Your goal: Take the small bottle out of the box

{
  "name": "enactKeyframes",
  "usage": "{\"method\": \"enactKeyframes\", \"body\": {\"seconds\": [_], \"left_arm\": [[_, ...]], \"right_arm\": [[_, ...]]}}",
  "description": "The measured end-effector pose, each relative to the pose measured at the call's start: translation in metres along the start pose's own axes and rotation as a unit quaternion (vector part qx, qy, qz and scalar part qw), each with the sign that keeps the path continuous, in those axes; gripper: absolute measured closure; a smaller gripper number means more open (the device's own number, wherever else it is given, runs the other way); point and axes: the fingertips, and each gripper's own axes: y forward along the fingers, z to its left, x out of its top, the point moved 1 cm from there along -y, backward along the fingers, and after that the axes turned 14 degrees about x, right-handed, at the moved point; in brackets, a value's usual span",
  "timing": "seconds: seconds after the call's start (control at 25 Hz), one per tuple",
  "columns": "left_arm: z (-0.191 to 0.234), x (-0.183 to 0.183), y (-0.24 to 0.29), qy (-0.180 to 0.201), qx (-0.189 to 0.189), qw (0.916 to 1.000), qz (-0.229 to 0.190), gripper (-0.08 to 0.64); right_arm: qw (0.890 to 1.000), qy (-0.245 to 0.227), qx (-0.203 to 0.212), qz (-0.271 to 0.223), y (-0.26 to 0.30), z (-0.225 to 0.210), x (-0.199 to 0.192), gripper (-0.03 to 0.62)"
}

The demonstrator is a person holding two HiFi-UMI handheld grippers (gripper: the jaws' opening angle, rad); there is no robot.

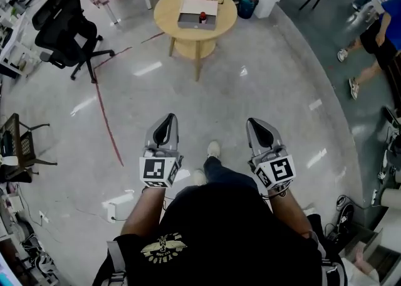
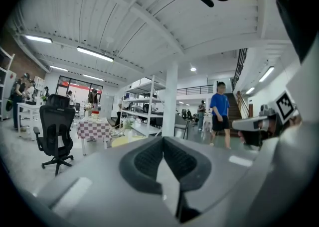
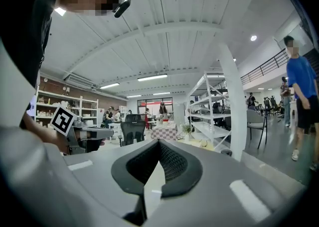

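A person (image 1: 219, 234) on a polished floor (image 1: 269, 84) holds the left gripper (image 1: 166, 120) and right gripper (image 1: 255, 123) out front, each with its fingers (image 2: 144, 164) together and empty. Well ahead, the small bottle (image 1: 202, 17) stands in the box (image 1: 190, 21) on a round wooden worktop (image 1: 164, 4).

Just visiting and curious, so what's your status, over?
Left gripper, right gripper: both shut, empty. Small bottle in box on round table, well ahead. Office chair off left, not in the way.
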Motion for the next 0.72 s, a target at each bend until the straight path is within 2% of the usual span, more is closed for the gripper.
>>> {"method": "enactKeyframes", "body": {"seconds": [0.16,0.72], "left_arm": [[0.001,-0.004,0.024,-0.002,0.003,0.9998,0.020,0.560],[-0.011,0.006,0.100,0.004,-0.006,0.9999,0.012,0.560]], "right_arm": [[1.000,0.003,0.000,0.005,0.016,-0.020,0.000,0.584],[1.000,-0.001,0.004,-0.001,0.063,-0.082,0.013,0.584]]}}
